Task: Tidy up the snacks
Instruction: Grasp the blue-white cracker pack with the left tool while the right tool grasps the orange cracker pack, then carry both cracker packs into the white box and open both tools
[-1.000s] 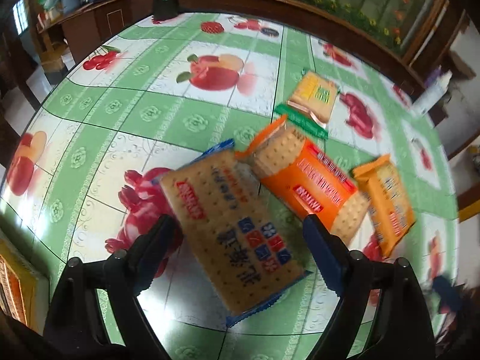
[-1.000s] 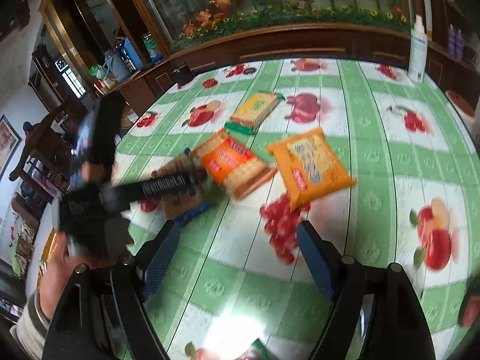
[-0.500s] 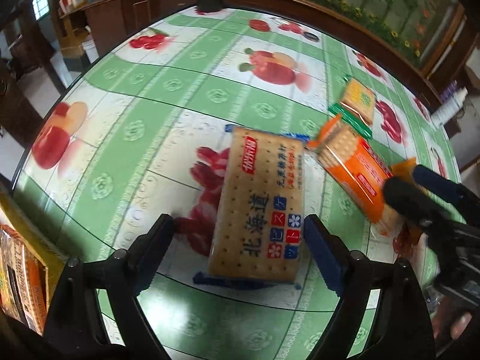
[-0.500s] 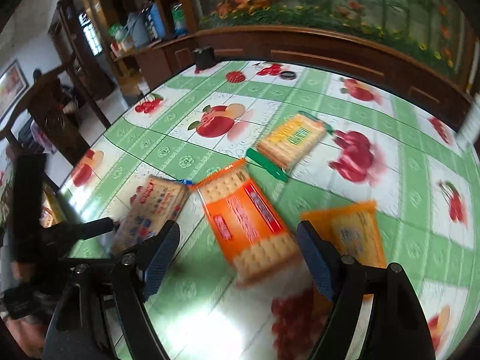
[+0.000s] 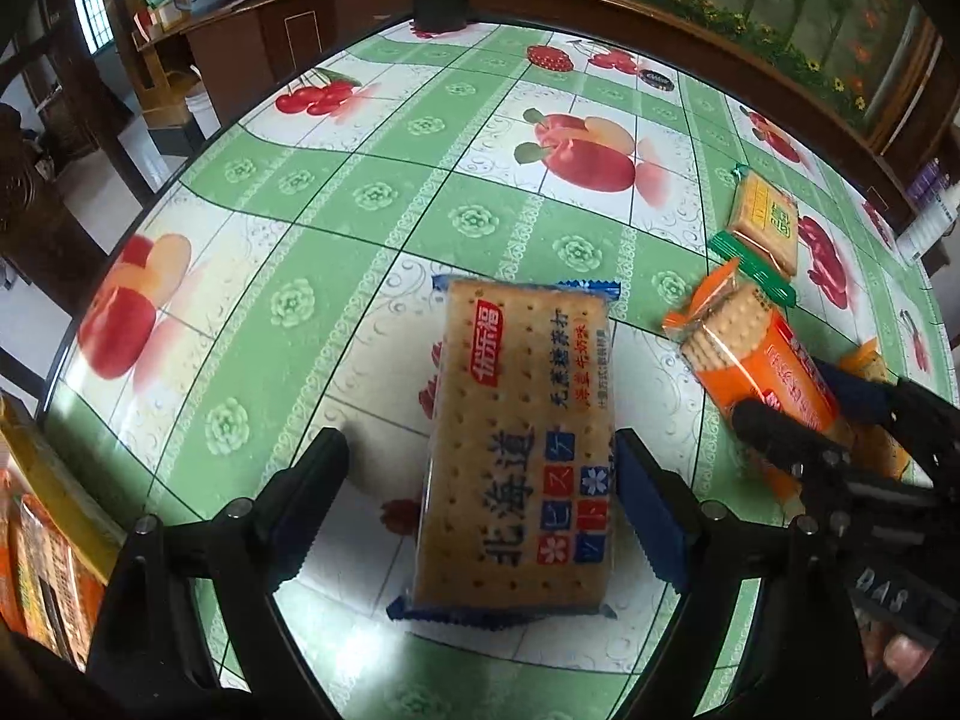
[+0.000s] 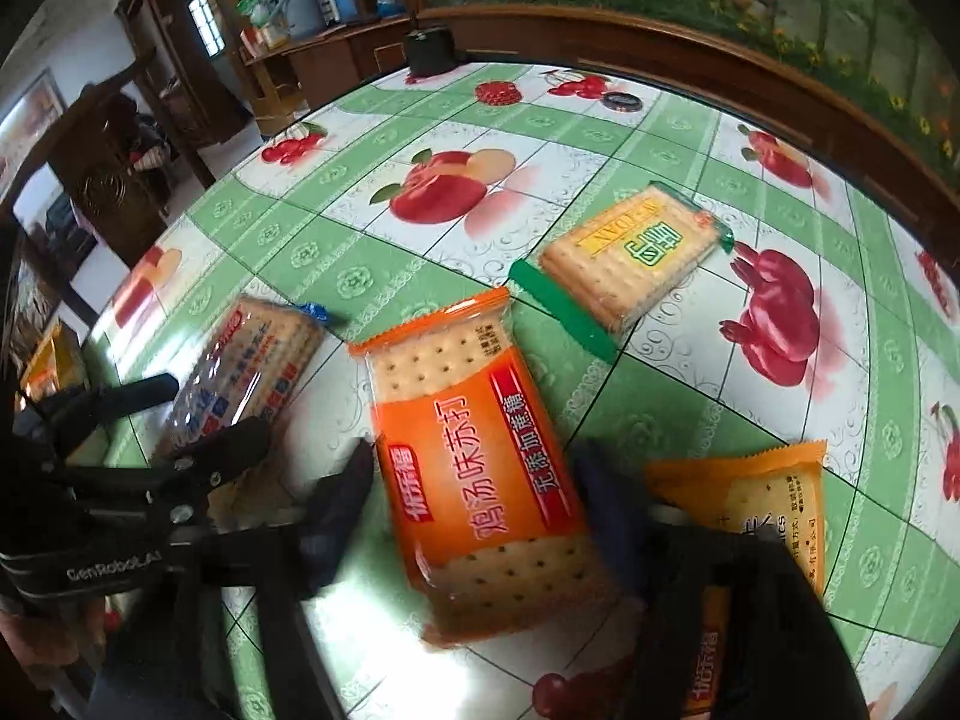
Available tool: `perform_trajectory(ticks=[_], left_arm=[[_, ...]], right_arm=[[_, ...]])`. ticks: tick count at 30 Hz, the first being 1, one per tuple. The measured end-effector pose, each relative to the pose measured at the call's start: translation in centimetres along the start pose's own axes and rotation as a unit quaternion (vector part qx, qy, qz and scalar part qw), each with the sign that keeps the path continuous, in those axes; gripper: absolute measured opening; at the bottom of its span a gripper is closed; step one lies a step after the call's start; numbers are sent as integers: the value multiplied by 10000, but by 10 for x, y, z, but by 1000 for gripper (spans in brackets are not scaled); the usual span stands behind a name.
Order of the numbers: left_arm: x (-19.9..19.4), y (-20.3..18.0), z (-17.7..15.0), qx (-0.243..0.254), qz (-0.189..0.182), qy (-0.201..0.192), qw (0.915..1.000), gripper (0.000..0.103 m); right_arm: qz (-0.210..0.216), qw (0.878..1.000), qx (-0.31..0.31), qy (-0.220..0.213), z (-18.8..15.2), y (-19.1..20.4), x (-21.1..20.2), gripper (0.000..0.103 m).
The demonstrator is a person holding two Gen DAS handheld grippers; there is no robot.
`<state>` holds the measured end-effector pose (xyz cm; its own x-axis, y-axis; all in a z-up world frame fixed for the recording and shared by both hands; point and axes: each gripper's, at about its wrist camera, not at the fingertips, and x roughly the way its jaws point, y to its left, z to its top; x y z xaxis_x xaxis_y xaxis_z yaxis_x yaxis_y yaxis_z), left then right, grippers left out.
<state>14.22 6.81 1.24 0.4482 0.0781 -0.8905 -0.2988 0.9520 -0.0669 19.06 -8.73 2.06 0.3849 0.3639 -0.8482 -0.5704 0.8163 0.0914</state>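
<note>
Left wrist view: two claws over cracker packs on the surface (image 5: 372,192).
Left claw (image 5: 480,501) wide, straddling the blue pack (image 5: 519,450), right pad just beside it, left pad apart. Right claw (image 6: 474,510) closing around the orange pack (image 6: 480,474) (contact blurred). Green pack (image 6: 630,258) beyond, yellow pack (image 6: 774,504) beside.

Left gripper (image 5: 480,492): matte black frame showing silver screw heads, fingers (image 5: 651,516) wearing blue ridged pads. Right gripper (image 6: 474,516): same black build with dark blue pads, blurring. White "GenRobot.AI" lettering is showing at 8 o'clock in the right wrist view.
</note>
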Motion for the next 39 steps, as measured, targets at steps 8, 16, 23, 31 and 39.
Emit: perform_trajectory(ticks=[8,16,23,31,39], left_arm=[[-10,-5,-11,360,-89,-179,9992,57],[-30,-7,-49,586,-413,-169,9973,57],[-67,-1,-84,846,-481,-468,9942,57],[-108,10,-113,1108,-339,-979,9884,57],[-131,41,-133,1148,-228,-1218,9856,57]], right_arm=[[-56,9999,67,-71,-22,17,-16,56],[-123,9992,227,-302,-55,33,-55,56],[-21,9972,502,-555,-87,47,-82,56],[129,9924,766,-959,-116,68,-108,56],[309,9907,700,-1125,-127,100,-123,56]])
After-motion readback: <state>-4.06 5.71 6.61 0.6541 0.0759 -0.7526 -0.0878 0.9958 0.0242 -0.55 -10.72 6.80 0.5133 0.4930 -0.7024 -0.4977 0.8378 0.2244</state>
